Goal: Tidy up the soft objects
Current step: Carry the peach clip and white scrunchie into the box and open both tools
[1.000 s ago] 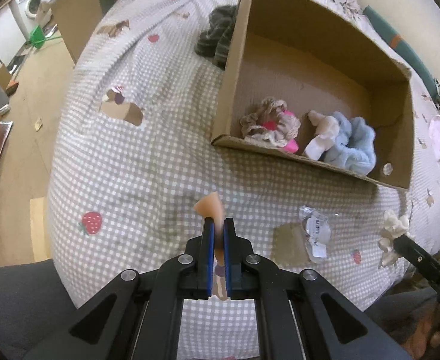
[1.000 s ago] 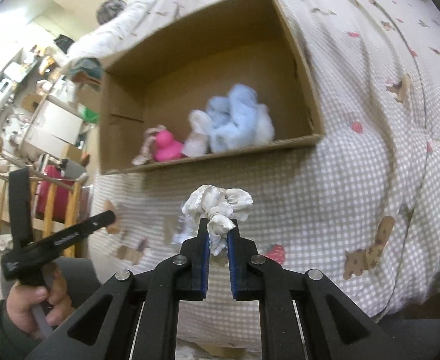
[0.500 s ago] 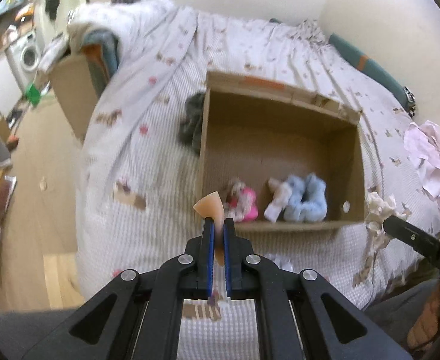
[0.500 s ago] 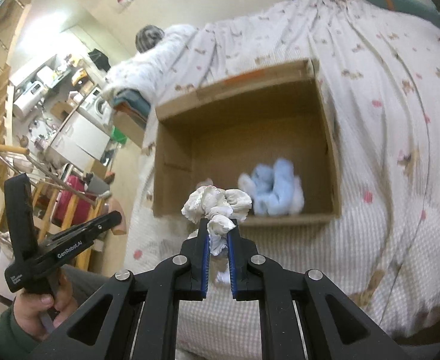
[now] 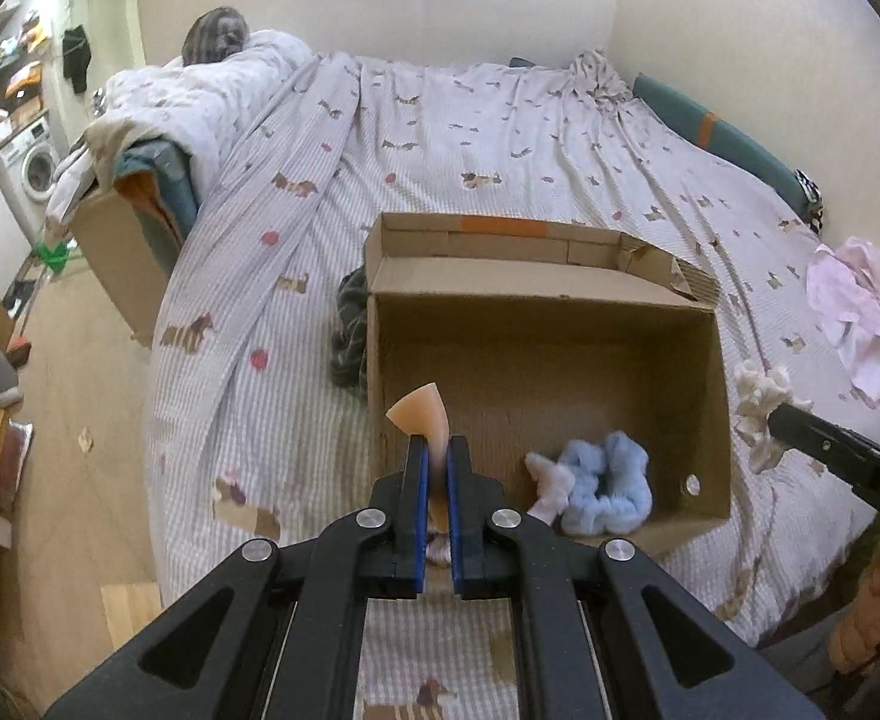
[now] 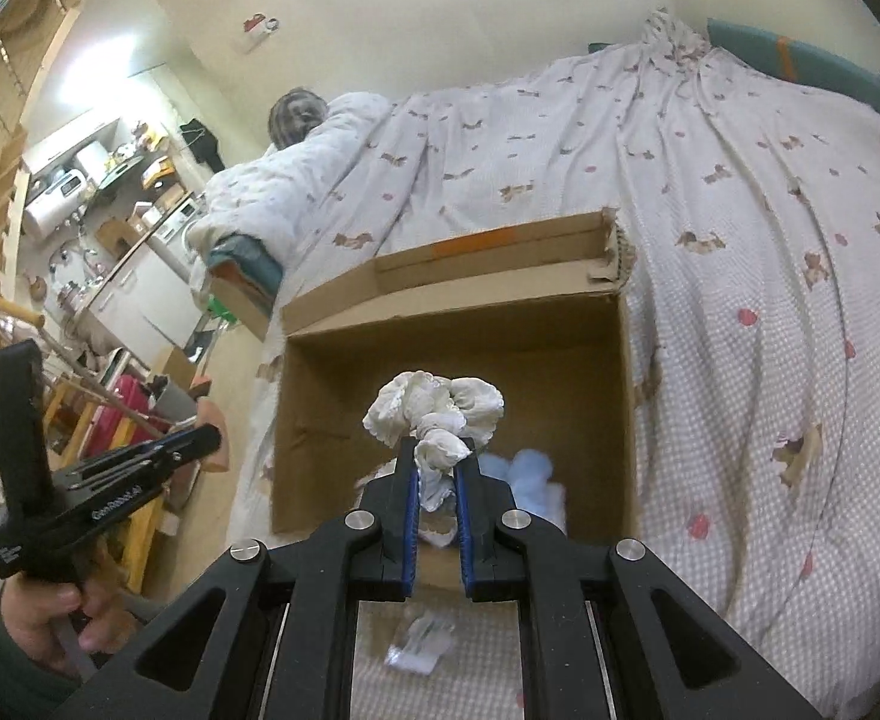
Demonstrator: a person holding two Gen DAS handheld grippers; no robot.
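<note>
My left gripper [image 5: 434,450] is shut on a thin peach soft piece [image 5: 425,417], held above the near wall of an open cardboard box [image 5: 536,306] on the bed. My right gripper [image 6: 437,450] is shut on a white scrunchie [image 6: 434,408], held above the same box [image 6: 452,312]; the right gripper also shows at the right edge of the left wrist view [image 5: 767,411]. Inside the box lie a light blue scrunchie [image 5: 611,474] and a pale pink one [image 5: 551,480]. The blue scrunchie partly shows in the right wrist view [image 6: 527,471].
The bed has a checked cover with dog prints [image 5: 500,138]. A dark knit item [image 5: 347,330] lies left of the box. Pink cloth [image 5: 860,312] lies at the right. A clear plastic wrapper [image 6: 419,648] lies in front of the box. A second cardboard box [image 5: 122,252] stands beside the bed.
Both grippers have risen and pulled back from the bed, still holding their items. The box now sits lower and farther in both views, and more of the room shows.
</note>
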